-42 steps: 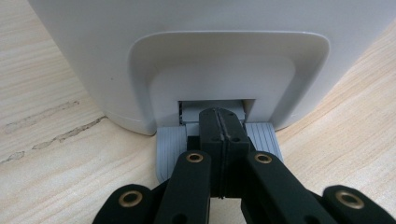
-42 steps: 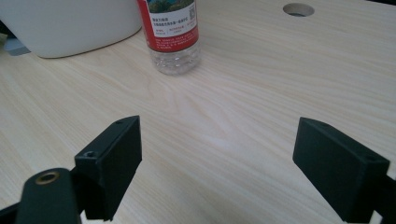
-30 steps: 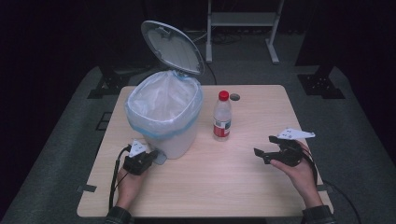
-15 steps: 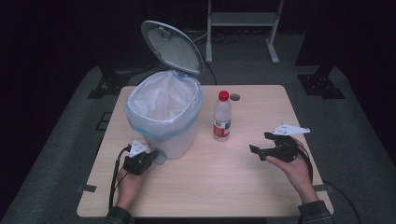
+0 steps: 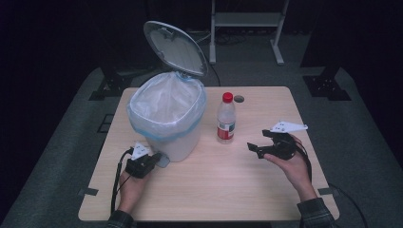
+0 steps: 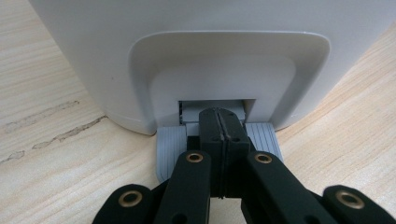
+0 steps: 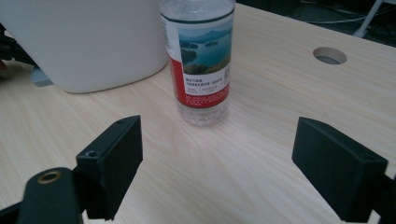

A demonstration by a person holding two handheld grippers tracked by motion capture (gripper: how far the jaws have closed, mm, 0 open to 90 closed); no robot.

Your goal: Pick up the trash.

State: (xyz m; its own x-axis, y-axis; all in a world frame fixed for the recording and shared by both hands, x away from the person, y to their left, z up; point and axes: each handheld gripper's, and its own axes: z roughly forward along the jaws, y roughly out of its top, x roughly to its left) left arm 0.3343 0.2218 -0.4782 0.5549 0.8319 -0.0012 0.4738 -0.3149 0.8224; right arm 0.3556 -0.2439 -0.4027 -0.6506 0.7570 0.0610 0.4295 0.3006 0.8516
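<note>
While the left tongs (image 5: 153, 159), jaws pressed together, bear on the grey ribbed pedal (image 6: 173, 142) of the white plastic lidded bin (image 5: 167, 121) near the desk's left edge, holding its lid (image 5: 176, 47) up, the right tongs (image 5: 260, 145) have moved from the right edge toward the clear red-capped water bottle (image 5: 226, 118) mid-desk. They gape empty, not yet around it; grasping looks next.

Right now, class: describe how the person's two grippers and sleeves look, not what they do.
Both grippers, left gripper and right gripper, are black, each topped by a pale grey three-cornered plate. Brass-coloured rivets stud the black jaw links. A black cable trails from the left one. The sleeve cuffs look dark and checked.
</note>
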